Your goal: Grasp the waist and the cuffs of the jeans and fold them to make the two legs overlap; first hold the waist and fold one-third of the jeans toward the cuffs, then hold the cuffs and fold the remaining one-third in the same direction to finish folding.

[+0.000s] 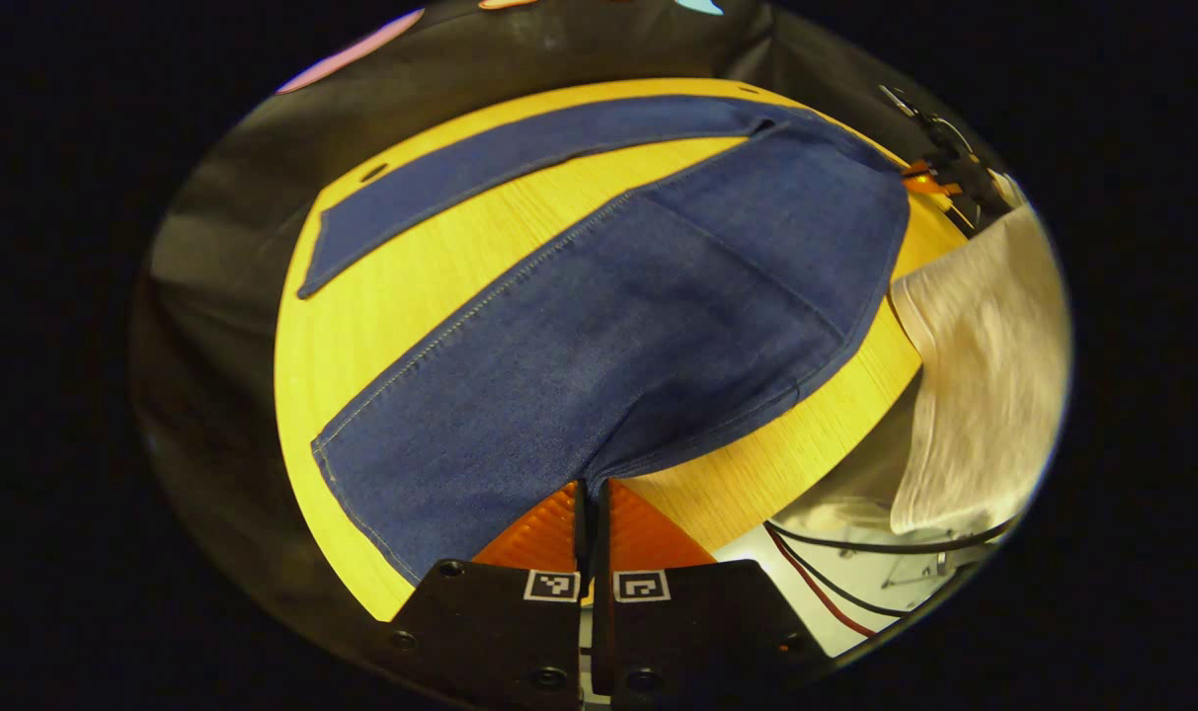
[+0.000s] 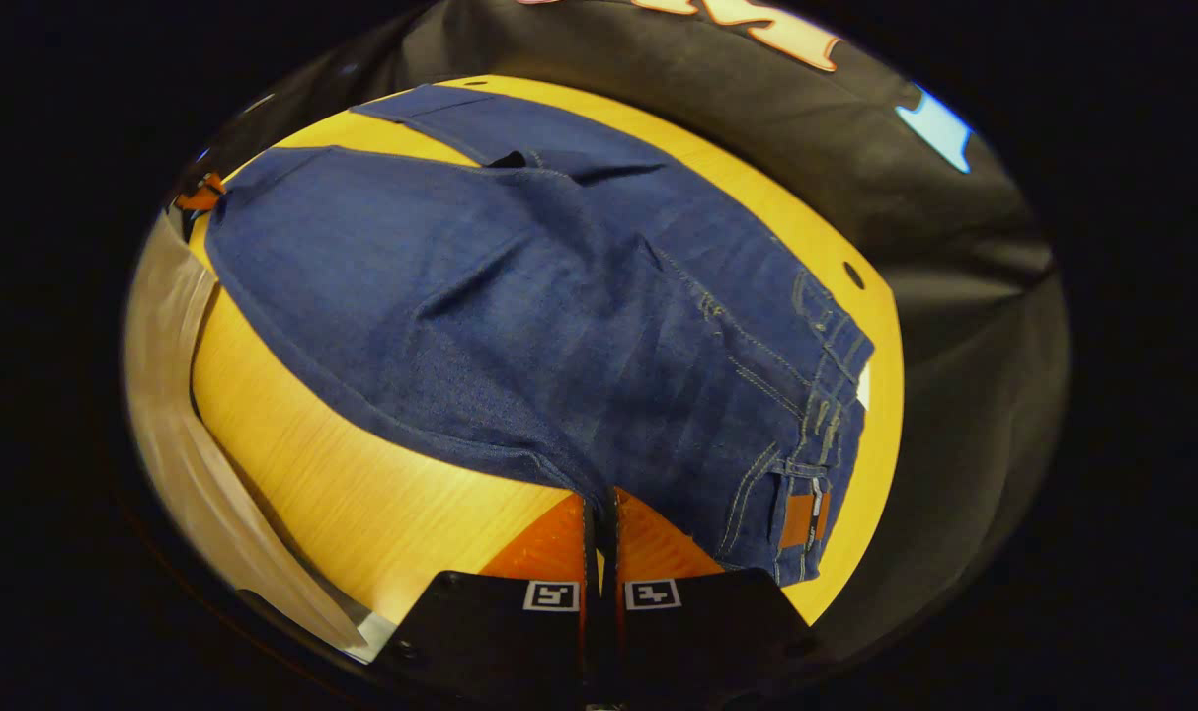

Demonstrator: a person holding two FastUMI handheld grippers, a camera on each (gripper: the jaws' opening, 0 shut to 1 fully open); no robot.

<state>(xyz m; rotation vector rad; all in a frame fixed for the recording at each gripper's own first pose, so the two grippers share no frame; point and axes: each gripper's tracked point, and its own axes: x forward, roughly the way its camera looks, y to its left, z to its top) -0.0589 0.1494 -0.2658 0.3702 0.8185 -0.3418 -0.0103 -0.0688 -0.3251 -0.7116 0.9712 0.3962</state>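
- Left gripper (image 1: 592, 491) is clenched on the near leg edge of the dark blue denim jeans (image 1: 618, 326); right gripper (image 2: 600, 504) pinches fabric near the waist (image 2: 816, 395).
- Jeans lie spread on the round yellow wooden table (image 1: 381, 326), legs apart.
- Denim appears soft, moderately heavy and likely to sag; grip hems and waistband.

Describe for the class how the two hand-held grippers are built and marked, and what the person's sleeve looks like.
Left gripper: two ribbed orange fingers on black bolted plates, each carrying a small square black-and-white marker. Right gripper: the same ribbed orange fingers, black plates and square markers. A pale knitted sleeve shows nearby, with thin black and red cables beneath.
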